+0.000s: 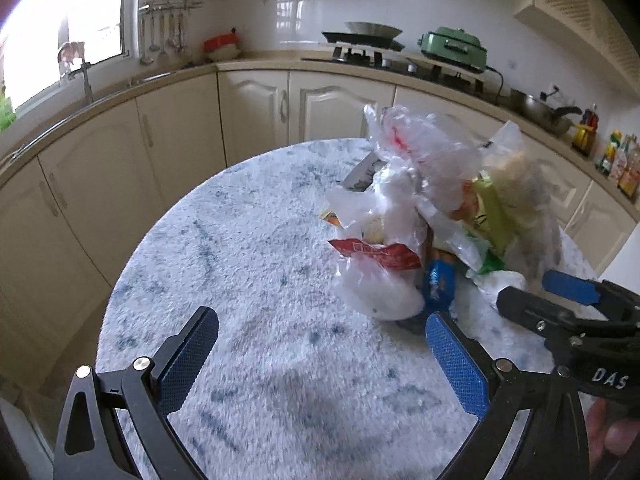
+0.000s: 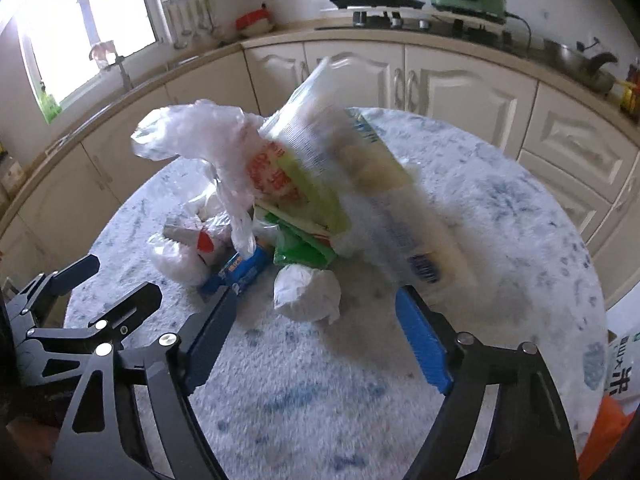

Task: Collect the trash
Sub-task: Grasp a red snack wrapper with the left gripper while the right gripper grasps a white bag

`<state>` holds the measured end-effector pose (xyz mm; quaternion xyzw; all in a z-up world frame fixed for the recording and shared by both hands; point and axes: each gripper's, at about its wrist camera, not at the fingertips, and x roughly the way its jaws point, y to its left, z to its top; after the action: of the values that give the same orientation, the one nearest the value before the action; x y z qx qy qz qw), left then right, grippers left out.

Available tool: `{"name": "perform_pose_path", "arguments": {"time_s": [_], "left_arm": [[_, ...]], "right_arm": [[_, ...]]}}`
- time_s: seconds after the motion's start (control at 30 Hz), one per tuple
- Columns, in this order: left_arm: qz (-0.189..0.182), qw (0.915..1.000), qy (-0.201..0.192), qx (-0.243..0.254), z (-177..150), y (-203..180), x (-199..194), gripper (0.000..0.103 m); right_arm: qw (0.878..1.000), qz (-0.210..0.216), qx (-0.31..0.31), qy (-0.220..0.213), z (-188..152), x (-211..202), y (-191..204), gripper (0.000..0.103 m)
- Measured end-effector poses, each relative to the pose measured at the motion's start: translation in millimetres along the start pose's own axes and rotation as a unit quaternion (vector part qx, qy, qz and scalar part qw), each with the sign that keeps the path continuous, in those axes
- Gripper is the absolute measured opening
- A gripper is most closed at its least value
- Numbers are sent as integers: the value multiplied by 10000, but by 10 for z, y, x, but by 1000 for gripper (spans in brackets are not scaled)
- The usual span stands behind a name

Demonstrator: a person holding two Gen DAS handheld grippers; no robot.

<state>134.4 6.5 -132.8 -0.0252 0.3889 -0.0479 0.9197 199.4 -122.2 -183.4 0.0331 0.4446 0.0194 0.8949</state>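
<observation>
A heap of trash lies on the round table with its white-and-blue mottled top. It holds clear plastic bags, a green-and-white packet, a red wrapper, a blue wrapper and a crumpled white wad. My left gripper is open over bare table, just left of the heap's near edge. My right gripper is open, and the white wad sits just past its tips without touching the pads. Each gripper shows in the other's view: right gripper, left gripper.
Cream cabinets and a counter curve around behind the table. A stove with pans and a green appliance stand on the counter, with a tap under the window. A printed bag and something orange sit beyond the table's right edge.
</observation>
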Motion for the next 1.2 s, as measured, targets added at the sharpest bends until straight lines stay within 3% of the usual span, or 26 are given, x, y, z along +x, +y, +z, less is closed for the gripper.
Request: {"name": "perform_pose_path", "arguments": {"time_s": [0.33,0.4,0.5,0.6,0.7,0.87,0.93,0.97,1.13,1.2], "left_arm": [[-129,9988,229,405,526,-64,685,102],[-118,9980,385,481,621,-96,881,102],[-441,9968,561,355,758,-94,1066,95],[-448,9974,469,324,826,-40,1112,93],[-577,9973,363,261,866,26,1114,91],[-729,9970,250,108,990,120,1258,91],[-873,9957,279,100,986,111,1330,65],[-1124,9931,320,54,1008,121,1377,45],[-1414,9896,277,-38,1039,227,1465,32],[-1415,9897,200,-66,1100,299,1503,17]], "right_arm": [[9998,46,-26,178,57,235,-41,50],[9998,47,-57,189,66,250,-20,50],[9997,121,-117,179,64,257,4,50],[9997,109,-171,170,63,267,12,50],[9996,171,-153,148,65,253,2,41],[9996,196,-136,128,63,236,13,41],[9996,226,-115,111,61,238,14,37],[9996,240,-103,108,55,236,15,37],[9996,253,-91,87,54,235,22,35],[9996,276,-86,68,41,219,26,35]]}}
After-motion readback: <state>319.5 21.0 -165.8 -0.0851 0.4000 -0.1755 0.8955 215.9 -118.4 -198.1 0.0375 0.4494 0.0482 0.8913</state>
